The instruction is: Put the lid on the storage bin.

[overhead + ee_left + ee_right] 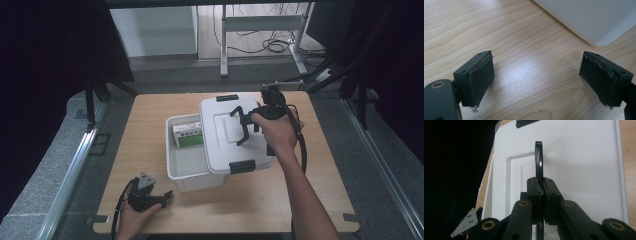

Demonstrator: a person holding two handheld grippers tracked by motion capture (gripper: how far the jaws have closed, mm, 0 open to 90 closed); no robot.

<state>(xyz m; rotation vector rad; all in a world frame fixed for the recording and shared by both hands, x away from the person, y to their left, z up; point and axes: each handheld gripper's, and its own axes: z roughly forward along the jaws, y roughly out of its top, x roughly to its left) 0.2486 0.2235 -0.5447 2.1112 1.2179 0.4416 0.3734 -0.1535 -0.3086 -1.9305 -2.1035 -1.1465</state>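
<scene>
Item: white lid [232,132], carried by its black handle [538,162], on which your right gripper [541,195] is clamped. It sits askew over the bin [187,165], whose uncovered part lies at 9 o'clock. Left gripper [536,77]: jaws apart, idle on the table [280,195], at 7 o'clock.

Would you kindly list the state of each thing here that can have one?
Lid: off its seat, askew over the box, held by its black handle.
Box: partly uncovered, a green carton inside.
Right gripper: shut on the handle.
Left gripper: open, nothing between its fingers.
</scene>
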